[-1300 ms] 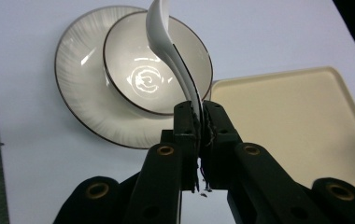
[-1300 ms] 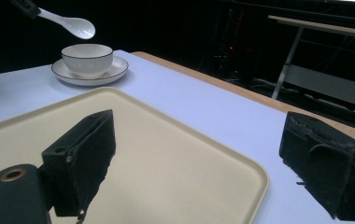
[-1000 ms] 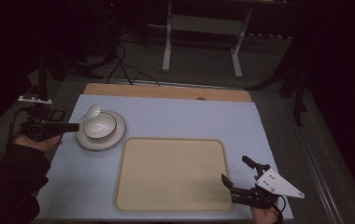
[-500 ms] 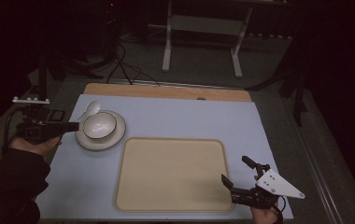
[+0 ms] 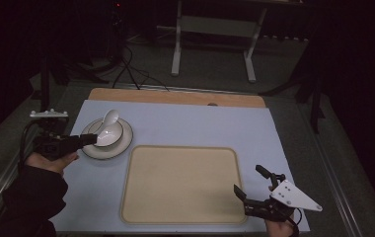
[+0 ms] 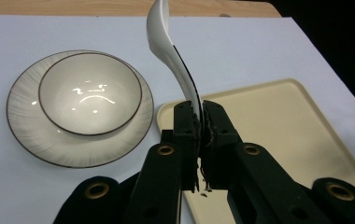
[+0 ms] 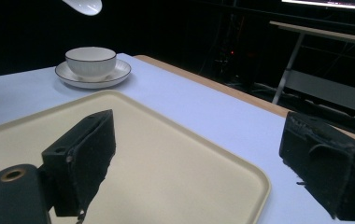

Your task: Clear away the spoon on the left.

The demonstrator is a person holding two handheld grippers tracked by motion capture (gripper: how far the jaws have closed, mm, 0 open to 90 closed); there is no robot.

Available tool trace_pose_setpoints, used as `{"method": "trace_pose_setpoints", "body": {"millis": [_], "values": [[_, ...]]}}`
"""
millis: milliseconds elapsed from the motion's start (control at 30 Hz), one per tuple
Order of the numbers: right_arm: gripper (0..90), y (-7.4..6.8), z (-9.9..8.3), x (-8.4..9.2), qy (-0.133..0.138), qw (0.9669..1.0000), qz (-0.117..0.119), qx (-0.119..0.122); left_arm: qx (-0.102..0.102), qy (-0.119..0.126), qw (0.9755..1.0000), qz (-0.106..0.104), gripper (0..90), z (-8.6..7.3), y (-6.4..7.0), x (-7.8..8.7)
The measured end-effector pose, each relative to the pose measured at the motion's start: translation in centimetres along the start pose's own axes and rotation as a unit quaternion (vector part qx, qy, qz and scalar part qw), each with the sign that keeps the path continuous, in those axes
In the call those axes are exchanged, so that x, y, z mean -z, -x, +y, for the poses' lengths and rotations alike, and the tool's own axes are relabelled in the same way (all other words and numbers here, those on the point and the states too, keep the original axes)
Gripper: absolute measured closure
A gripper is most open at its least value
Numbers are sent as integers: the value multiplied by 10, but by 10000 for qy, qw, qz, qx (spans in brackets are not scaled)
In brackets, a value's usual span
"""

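While above bowl (image 6: 90, 94), spoon (image 6: 172, 53) in left gripper (image 6: 199, 122)

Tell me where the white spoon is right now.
The white spoon is clamped by its handle in the left gripper, lifted above the bowl and saucer at the table's left in the high view.
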State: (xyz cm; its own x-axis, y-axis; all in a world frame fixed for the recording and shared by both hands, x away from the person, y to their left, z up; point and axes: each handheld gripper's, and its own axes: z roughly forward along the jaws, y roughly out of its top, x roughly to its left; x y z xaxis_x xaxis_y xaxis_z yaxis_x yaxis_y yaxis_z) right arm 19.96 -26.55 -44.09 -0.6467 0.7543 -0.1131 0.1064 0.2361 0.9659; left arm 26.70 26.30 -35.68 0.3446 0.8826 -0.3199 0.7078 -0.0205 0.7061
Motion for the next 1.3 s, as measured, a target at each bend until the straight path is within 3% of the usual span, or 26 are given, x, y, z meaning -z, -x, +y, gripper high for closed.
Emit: {"method": "trace_pose_setpoints", "body": {"millis": [100, 333, 633, 767, 1100, 1300], "values": [[107, 0, 0, 0, 4, 10000, 1, 4, 34, 73, 10000, -39, 861, -4, 8, -6], [107, -1, 0, 0, 3, 10000, 26, 2, 125, -32, 9996, -249, 861, -18, 23, -32], [107, -1, 0, 0, 5, 10000, 35, -2, 92, 121, 9997, -193, 860, -30, 44, -43], [107, -2, 0, -2, -13, 10000, 38, 9, 255, 209, 9991, -254, 860, -39, 51, -47], [107, -2, 0, -1, 16, 10000, 64, 1, 321, 334, 9985, -298, 860, -60, 77, -72], [107, -2, 0, -1, 30, 10000, 77, 0, 548, 467, 9966, -405, 860, -72, 81, -80]]}}
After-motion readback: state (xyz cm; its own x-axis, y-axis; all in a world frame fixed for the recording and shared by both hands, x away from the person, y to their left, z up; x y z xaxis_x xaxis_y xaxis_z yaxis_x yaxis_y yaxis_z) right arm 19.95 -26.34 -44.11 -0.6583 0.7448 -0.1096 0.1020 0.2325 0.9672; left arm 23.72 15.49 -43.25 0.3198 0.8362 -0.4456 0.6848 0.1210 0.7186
